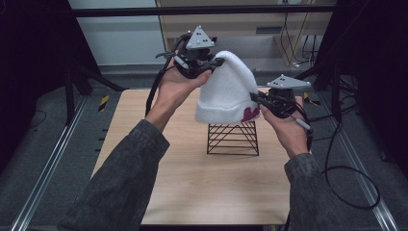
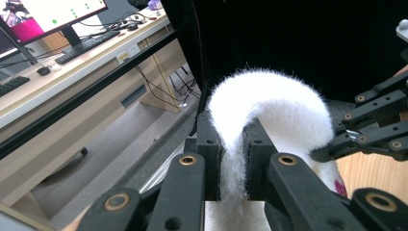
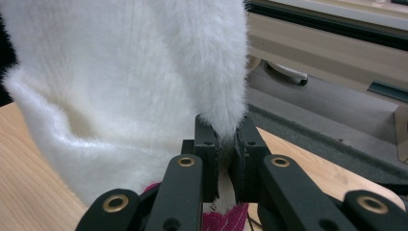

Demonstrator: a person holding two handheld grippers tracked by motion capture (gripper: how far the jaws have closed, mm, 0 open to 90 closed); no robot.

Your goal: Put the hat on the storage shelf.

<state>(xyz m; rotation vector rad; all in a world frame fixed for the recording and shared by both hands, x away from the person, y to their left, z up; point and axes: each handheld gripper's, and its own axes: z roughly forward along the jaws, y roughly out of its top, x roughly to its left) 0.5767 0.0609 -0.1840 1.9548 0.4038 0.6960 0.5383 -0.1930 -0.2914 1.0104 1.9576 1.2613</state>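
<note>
Two grippers hold one white fuzzy beanie [image 1: 226, 89] above the black wire stand [image 1: 233, 137] near the wooden surface's [image 1: 192, 187] middle: left gripper [image 1: 215, 63] fingers clamped on its crown, right gripper [image 1: 255, 97] fingers clamped on its cuff beside a magenta heart patch [image 1: 249, 114]. Judging by this, the next move is lowering it squarely over the stand. No legible writing.

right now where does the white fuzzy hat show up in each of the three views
High view: the white hat is at centre, held up over the black wire stand, with the left hand-held gripper at its tip and the right hand-held gripper at its brim.
Left gripper view: centre, arching up from between the jaws.
Right gripper view: upper left and centre.
Shared landmark: the pink heart on the brim.
</note>
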